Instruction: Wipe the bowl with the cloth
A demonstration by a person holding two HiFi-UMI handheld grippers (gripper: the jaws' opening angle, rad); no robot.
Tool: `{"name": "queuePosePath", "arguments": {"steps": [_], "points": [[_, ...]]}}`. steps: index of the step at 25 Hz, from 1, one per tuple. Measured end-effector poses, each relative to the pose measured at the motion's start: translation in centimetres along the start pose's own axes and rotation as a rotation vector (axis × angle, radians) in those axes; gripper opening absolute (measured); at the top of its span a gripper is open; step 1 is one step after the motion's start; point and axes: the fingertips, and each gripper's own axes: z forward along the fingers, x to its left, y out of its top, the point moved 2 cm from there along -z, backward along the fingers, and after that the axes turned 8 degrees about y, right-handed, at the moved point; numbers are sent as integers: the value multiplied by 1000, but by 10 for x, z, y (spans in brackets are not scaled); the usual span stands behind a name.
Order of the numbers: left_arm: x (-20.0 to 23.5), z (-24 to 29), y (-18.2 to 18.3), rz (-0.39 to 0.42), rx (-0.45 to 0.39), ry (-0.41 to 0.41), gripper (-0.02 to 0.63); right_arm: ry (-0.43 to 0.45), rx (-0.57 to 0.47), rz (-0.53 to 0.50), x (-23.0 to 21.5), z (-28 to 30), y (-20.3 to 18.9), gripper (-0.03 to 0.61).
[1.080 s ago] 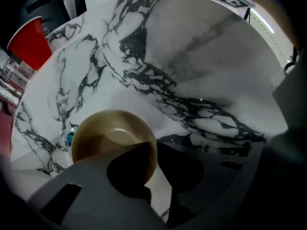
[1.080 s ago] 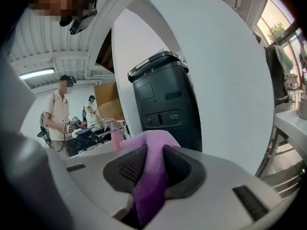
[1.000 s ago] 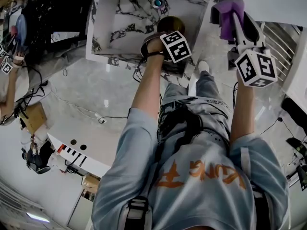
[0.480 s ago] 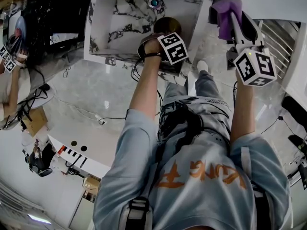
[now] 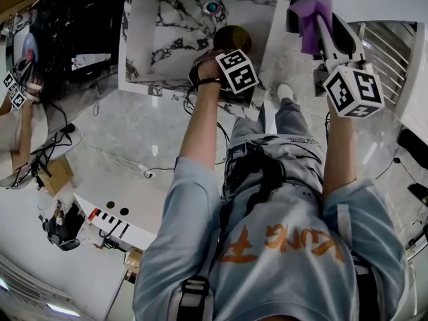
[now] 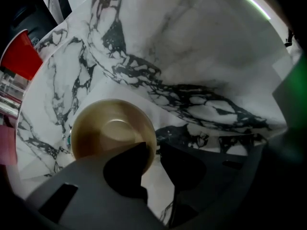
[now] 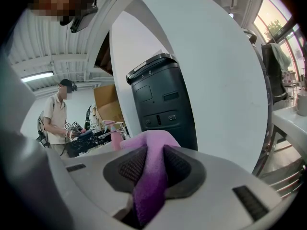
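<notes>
A golden-brown bowl (image 6: 112, 131) (image 5: 232, 37) stands on the marble table (image 5: 170, 42). My left gripper (image 6: 152, 150) (image 5: 231, 51) holds its near rim, with one jaw inside the bowl and the other outside, shut on it. My right gripper (image 7: 154, 164) (image 5: 314, 20) is held up to the right of the table, away from the bowl. It is shut on a purple cloth (image 7: 151, 176) (image 5: 309, 17), which bulges out past the fingertips and hangs down between the pads.
A small teal round object (image 5: 212, 7) lies farther back on the table, and a red thing (image 6: 19, 59) stands at the table's left end. A black bin-like unit (image 7: 160, 99) stands beyond the right gripper. Another person (image 7: 60, 119) works at a far bench. Cables lie on the floor (image 5: 127, 156).
The right gripper with the cloth has risen slightly. The left gripper stays at the bowl's rim, and the bowl has not visibly moved.
</notes>
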Motion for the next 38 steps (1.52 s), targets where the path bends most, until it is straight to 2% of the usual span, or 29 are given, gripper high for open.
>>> {"name": "queuePosePath", "arguments": {"steps": [4, 11, 15, 18, 26, 38], "points": [[4, 2, -1, 14, -6, 38, 92, 1, -2, 3, 0, 0, -1, 112], [16, -6, 5, 22, -35, 120, 43, -5, 0, 1, -1, -2, 1, 112], [24, -17, 6, -12, -62, 160, 31, 9, -8, -3, 1, 0, 4, 112], [30, -36, 11, -94, -122, 178, 29, 27, -13, -8, 5, 1, 8, 112], [42, -101, 18, -392, -340, 235, 29, 97, -28, -30, 22, -1, 22, 112], [41, -203, 16, -765, -662, 401, 29, 238, -67, -93, 49, -13, 48, 112]]}}
